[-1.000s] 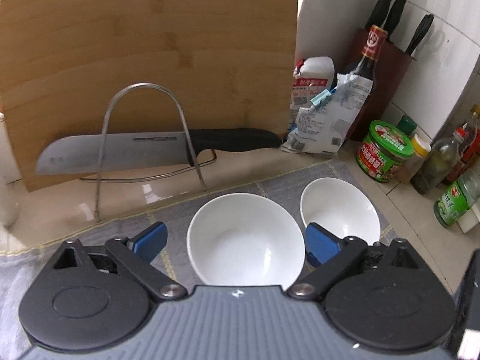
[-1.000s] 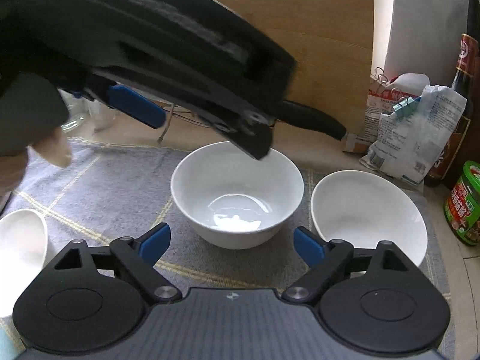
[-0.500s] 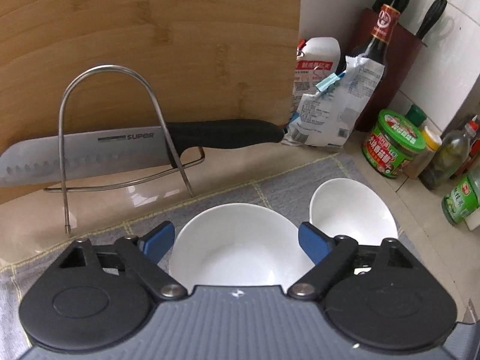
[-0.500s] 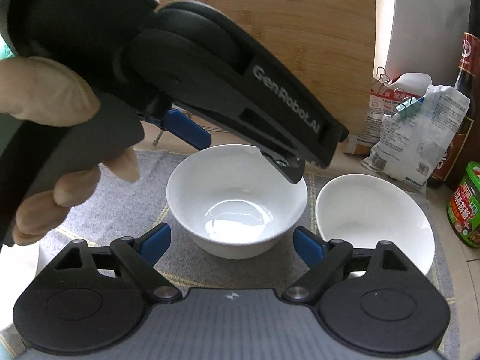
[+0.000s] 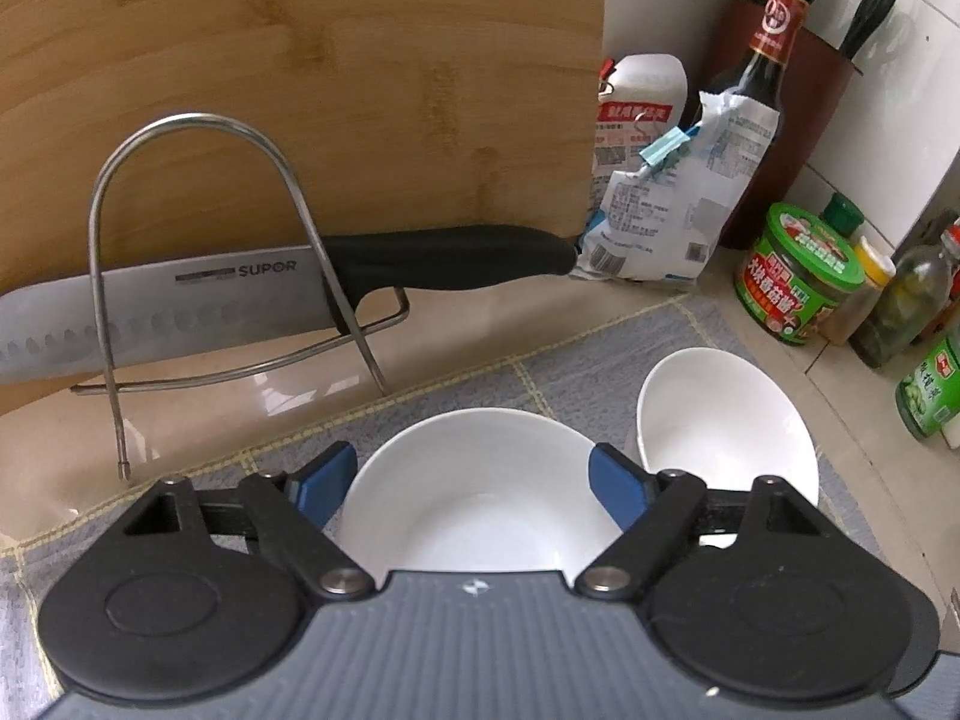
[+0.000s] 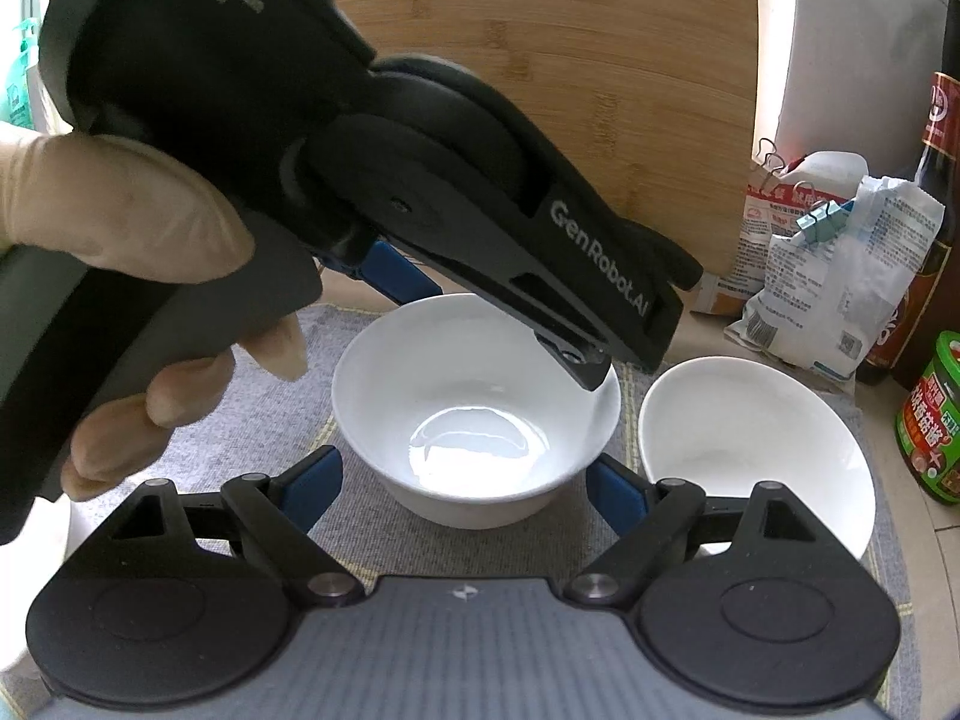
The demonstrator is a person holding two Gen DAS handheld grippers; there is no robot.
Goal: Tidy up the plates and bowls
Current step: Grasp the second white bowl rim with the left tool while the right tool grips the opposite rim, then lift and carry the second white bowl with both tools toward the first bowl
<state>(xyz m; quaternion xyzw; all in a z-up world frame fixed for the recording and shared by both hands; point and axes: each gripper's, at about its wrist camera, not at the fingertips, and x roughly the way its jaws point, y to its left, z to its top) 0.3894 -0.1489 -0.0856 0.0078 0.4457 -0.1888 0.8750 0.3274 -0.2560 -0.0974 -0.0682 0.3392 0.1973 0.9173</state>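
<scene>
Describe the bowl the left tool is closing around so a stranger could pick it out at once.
Start at the big bamboo cutting board against the wall; below it lies a grey cloth with two white bowls. The target bowl sits upright between the left tool fingers, which have just been closing. Its neighbour, to the right, is tilted and free.

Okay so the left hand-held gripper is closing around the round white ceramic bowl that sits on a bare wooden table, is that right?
Not quite. The left hand-held gripper has just been closing around the round white ceramic bowl, but the bowl sits on a grey woven cloth mat, not a bare wooden table. The right wrist view shows the mat under it.
</scene>
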